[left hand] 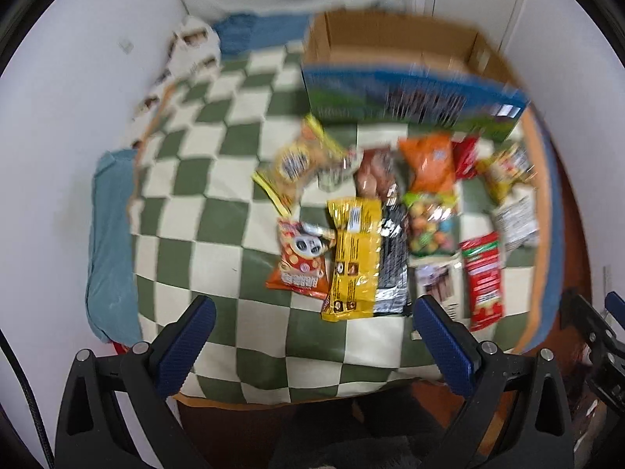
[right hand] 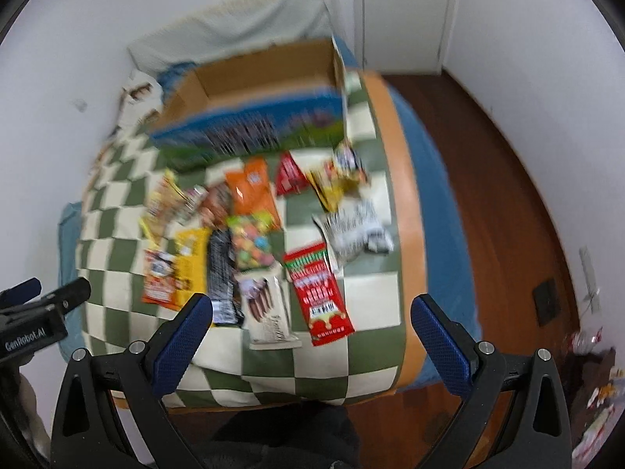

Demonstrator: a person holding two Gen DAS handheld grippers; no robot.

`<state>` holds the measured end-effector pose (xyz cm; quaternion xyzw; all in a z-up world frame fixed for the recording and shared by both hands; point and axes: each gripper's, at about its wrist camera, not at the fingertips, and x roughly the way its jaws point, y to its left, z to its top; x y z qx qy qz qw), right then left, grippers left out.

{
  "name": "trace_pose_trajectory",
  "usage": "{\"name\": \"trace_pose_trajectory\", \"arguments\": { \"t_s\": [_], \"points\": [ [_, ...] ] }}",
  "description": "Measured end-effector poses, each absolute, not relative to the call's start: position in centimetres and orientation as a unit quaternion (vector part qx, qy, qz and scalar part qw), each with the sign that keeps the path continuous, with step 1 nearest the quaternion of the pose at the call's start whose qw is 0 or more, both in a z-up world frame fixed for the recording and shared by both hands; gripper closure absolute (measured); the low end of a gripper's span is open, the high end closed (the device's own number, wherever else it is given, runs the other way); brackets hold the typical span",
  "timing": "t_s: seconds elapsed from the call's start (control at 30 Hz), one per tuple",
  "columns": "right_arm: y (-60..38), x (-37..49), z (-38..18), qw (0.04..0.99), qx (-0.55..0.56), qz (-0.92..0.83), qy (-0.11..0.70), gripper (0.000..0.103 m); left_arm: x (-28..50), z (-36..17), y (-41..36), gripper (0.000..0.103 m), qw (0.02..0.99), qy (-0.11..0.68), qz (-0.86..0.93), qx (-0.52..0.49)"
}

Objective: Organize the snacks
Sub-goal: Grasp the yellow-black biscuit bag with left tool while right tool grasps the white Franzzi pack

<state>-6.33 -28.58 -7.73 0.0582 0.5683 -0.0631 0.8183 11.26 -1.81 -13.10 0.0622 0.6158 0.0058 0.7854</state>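
Several snack packets lie on a green-and-cream checked blanket [left hand: 218, 211] [right hand: 367, 297]. Among them are a yellow packet [left hand: 355, 258] [right hand: 191, 262], a red-orange panda packet [left hand: 300, 262] [right hand: 158, 277], a black-and-silver packet [left hand: 390, 262] [right hand: 222, 273], a red packet [left hand: 484, 277] [right hand: 318, 293], an orange bag [left hand: 429, 160] [right hand: 252, 191] and a bag of coloured sweets [left hand: 431, 226] [right hand: 250, 242]. Behind them stands an open cardboard box [left hand: 398, 54] [right hand: 265, 74] with a blue and green front. My left gripper [left hand: 312, 320] hovers open above the near packets. My right gripper [right hand: 312, 320] is open too, holding nothing. Both views are blurred.
The blanket covers a bed with blue sheets [left hand: 109, 242] [right hand: 437, 211] against white walls. A wooden floor [right hand: 500, 211] runs along the bed's right side, with a white door [right hand: 406, 11] beyond. The other gripper shows at each view's edge [left hand: 597, 336] [right hand: 35, 312].
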Motion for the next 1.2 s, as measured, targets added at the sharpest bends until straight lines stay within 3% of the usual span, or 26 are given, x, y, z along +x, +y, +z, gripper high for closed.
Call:
{"name": "trace_pose_trajectory", "arguments": {
  "t_s": [0.2,0.43,0.5,0.53,0.7,0.83,0.9,1.03,1.1,1.2],
  "points": [
    [-29.0,-4.2,-17.2,0.778,0.085,-0.032,0.621,0.006,15.8,-23.2,-3.1,0.000,0.721,0.693,-0.016,0.026],
    [-27.6,-3.0,-23.8,0.753,0.107,-0.009,0.649,0.012,19.1,-29.8,-5.6,0.000,0.694,0.719,-0.029,0.027],
    [-27.1,-2.7,-25.1,0.747,0.120,-0.001,0.654,0.013,19.3,-31.1,-6.1,0.003,0.693,0.719,-0.033,0.039],
    [-26.9,-2.6,-25.5,0.744,0.126,0.001,0.656,0.014,19.2,-31.9,-6.4,0.010,0.691,0.720,-0.035,0.045],
    [-25.2,-1.7,-28.1,0.730,0.131,0.010,0.671,0.016,18.2,-32.3,-6.3,0.020,0.708,0.704,-0.046,0.044],
    [-23.0,-1.3,-29.4,0.727,0.116,0.013,0.676,0.020,16.7,-31.5,-4.5,0.020,0.712,0.698,-0.051,0.057],
    [-21.9,-1.0,-30.5,0.723,0.101,0.010,0.683,0.029,16.1,-31.8,-3.0,0.020,0.707,0.703,-0.056,0.063],
    [-20.1,-1.0,-32.1,0.724,0.078,-0.016,0.686,0.032,15.5,-33.2,-0.8,0.018,0.691,0.716,-0.087,0.041],
    [-19.0,-0.9,-32.3,0.729,0.058,-0.029,0.682,0.042,15.5,-34.4,-0.9,0.018,0.685,0.721,-0.099,0.037],
    [-17.5,-0.6,-32.3,0.728,0.066,-0.028,0.682,0.044,15.5,-35.3,-1.1,0.016,0.680,0.724,-0.108,0.047]
  ]
}}
